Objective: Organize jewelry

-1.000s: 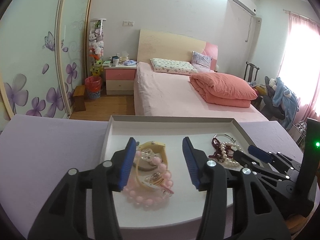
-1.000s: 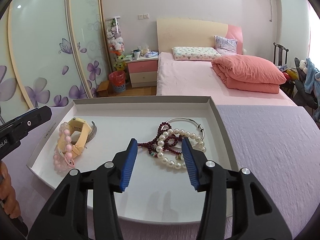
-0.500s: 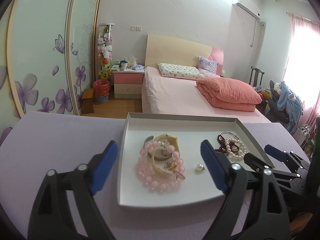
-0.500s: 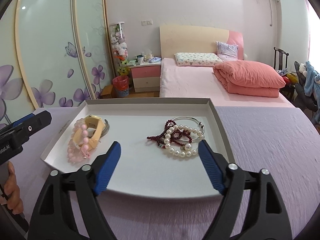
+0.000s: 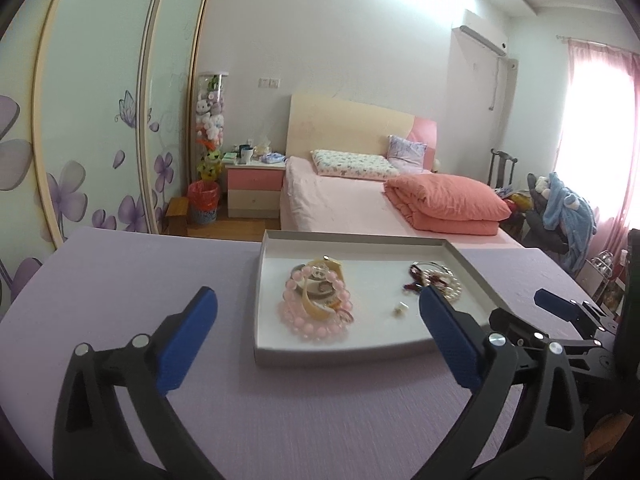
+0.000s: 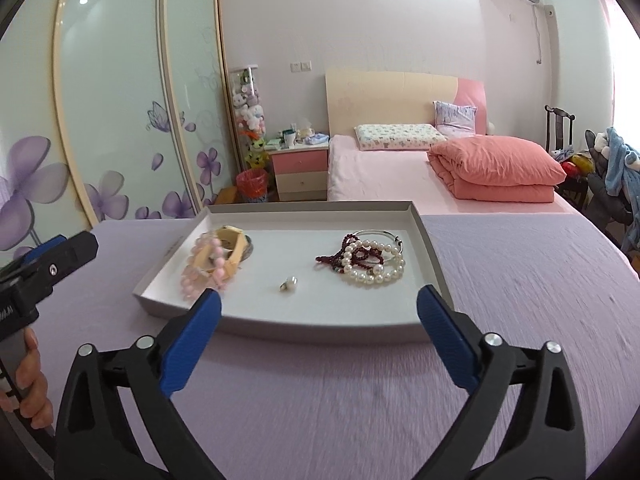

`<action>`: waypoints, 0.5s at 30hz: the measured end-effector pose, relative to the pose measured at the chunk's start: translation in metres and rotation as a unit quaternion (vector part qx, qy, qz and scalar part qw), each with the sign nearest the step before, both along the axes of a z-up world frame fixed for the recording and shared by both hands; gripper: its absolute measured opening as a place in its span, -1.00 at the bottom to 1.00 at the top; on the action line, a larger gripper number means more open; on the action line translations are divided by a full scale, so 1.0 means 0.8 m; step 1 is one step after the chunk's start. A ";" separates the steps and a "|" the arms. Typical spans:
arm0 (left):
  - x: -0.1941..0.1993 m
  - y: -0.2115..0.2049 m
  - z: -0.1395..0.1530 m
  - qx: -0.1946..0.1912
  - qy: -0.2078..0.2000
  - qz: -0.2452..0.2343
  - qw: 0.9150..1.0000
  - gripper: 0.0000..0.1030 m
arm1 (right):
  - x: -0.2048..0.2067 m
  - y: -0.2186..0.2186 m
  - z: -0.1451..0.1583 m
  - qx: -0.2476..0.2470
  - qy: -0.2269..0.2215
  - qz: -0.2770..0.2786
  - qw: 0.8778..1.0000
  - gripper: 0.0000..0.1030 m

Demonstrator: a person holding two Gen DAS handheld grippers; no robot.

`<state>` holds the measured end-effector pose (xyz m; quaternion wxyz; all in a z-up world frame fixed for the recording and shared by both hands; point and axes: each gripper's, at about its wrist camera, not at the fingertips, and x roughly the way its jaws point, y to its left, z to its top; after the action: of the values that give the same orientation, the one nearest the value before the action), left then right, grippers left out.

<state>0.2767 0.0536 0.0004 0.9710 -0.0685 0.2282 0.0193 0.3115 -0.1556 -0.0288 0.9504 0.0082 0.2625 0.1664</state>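
The left gripper (image 5: 316, 336) and the right gripper (image 6: 318, 330) have both just been opening and now stand spread wide, nothing between their jaws. At twelve o'clock from each lies the tray (image 6: 320, 322): pink bead bracelet (image 6: 200, 268) at its ten, pearl strand (image 6: 376, 268) at two, small earring (image 6: 289, 283) mid-tray.

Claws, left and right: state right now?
Left claw: open, holding nothing, jaws just opened wide.
Right claw: open, holding nothing, jaws just opened wide.
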 end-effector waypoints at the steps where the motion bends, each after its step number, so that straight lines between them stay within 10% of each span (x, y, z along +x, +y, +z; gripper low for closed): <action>1: -0.011 -0.003 0.001 0.001 -0.003 -0.003 1.000 0.92 | -0.007 0.000 0.002 0.001 -0.002 0.002 1.000 0.94; 15: -0.106 -0.012 -0.005 0.002 -0.035 -0.009 0.999 0.92 | -0.081 -0.012 0.005 0.012 -0.018 -0.002 1.000 0.97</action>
<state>0.1916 0.0439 -0.0036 0.9787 -0.0649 0.1946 0.0083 0.2469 -0.1652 -0.0252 0.9553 0.0172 0.2432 0.1673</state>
